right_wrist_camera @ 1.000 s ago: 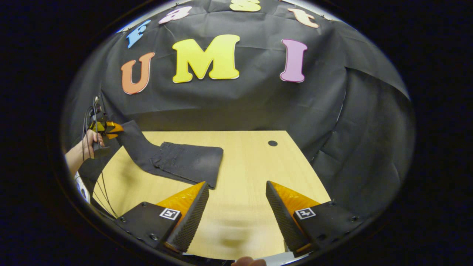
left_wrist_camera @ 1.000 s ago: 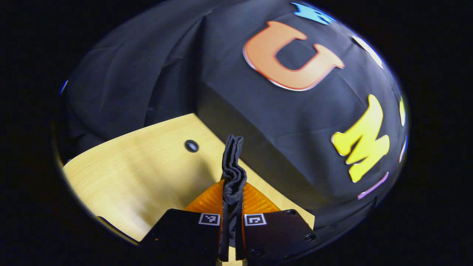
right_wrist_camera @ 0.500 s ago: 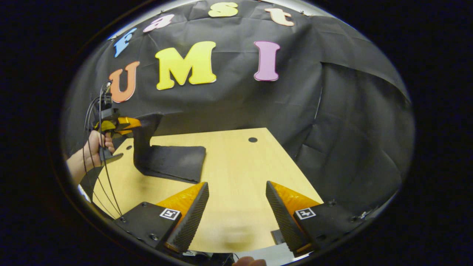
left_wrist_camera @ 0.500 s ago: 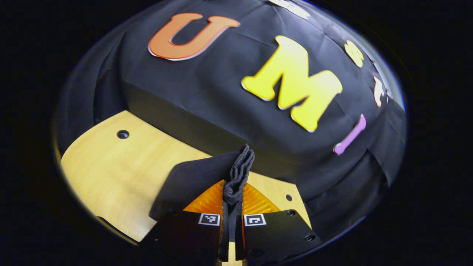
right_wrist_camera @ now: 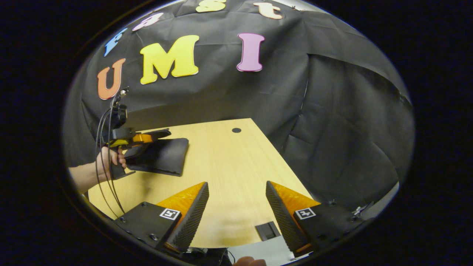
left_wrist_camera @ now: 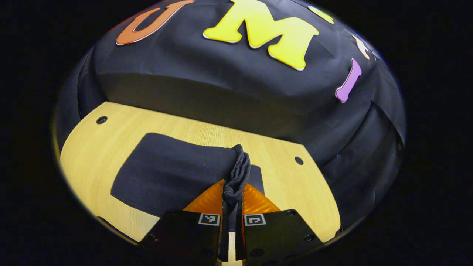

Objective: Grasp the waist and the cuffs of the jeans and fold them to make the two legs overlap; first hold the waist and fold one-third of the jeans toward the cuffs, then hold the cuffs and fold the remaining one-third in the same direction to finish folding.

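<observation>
Jeans lie folded on the desk, their bunched cuffs pinched in the left hand-held gripper; the right hand-held gripper hangs spread apart.

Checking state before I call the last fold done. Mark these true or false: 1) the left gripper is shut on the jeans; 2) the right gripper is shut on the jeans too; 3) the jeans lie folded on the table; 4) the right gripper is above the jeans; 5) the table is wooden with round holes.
1) True: the left gripper pinches a bunched edge of the jeans.
2) False: the right gripper is open and holds nothing.
3) True: they lie as a compact stack on the table, pinched edge low over it.
4) False: it is over bare table, apart from the jeans.
5) True: round holes show in the light wood.
</observation>
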Demonstrator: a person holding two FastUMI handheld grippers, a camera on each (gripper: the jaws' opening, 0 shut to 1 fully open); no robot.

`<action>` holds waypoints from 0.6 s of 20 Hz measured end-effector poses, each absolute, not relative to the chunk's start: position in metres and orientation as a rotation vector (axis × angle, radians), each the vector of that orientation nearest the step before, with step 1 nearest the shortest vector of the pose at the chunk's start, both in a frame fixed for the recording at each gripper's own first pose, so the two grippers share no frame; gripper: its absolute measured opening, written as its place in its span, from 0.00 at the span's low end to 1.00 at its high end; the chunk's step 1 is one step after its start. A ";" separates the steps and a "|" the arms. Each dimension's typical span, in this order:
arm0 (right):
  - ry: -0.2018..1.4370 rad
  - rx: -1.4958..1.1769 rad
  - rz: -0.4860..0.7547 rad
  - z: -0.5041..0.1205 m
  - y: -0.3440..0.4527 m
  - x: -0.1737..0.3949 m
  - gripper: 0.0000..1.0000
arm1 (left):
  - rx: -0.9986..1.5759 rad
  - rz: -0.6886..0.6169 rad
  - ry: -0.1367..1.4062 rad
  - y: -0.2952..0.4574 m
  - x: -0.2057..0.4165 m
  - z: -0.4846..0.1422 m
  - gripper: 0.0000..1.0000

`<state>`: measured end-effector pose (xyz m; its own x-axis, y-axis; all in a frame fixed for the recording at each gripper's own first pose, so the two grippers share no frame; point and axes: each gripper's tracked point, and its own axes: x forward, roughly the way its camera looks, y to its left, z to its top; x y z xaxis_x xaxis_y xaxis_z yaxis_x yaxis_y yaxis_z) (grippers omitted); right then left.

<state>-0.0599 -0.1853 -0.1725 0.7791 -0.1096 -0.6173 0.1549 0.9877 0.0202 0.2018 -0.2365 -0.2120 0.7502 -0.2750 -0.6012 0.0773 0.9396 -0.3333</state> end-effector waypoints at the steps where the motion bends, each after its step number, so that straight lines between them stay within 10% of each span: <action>1: 0.667 0.066 -0.143 -0.174 -0.188 -0.058 0.95 | -0.304 -0.185 0.732 -0.240 0.197 -0.224 0.10; 8: 0.679 0.074 -0.139 -0.177 -0.191 -0.037 0.94 | -0.354 -0.124 0.845 -0.253 0.190 -0.257 0.19; 12: 0.654 0.061 -0.111 -0.172 -0.176 -0.032 0.97 | -0.403 -0.137 0.861 -0.260 0.188 -0.255 0.61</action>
<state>-0.0321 -0.1762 -0.1716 0.7878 -0.0840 -0.6101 0.1225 0.9922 0.0215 0.1876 -0.2604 -0.2555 0.6484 -0.2772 -0.7090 -0.0435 0.9164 -0.3980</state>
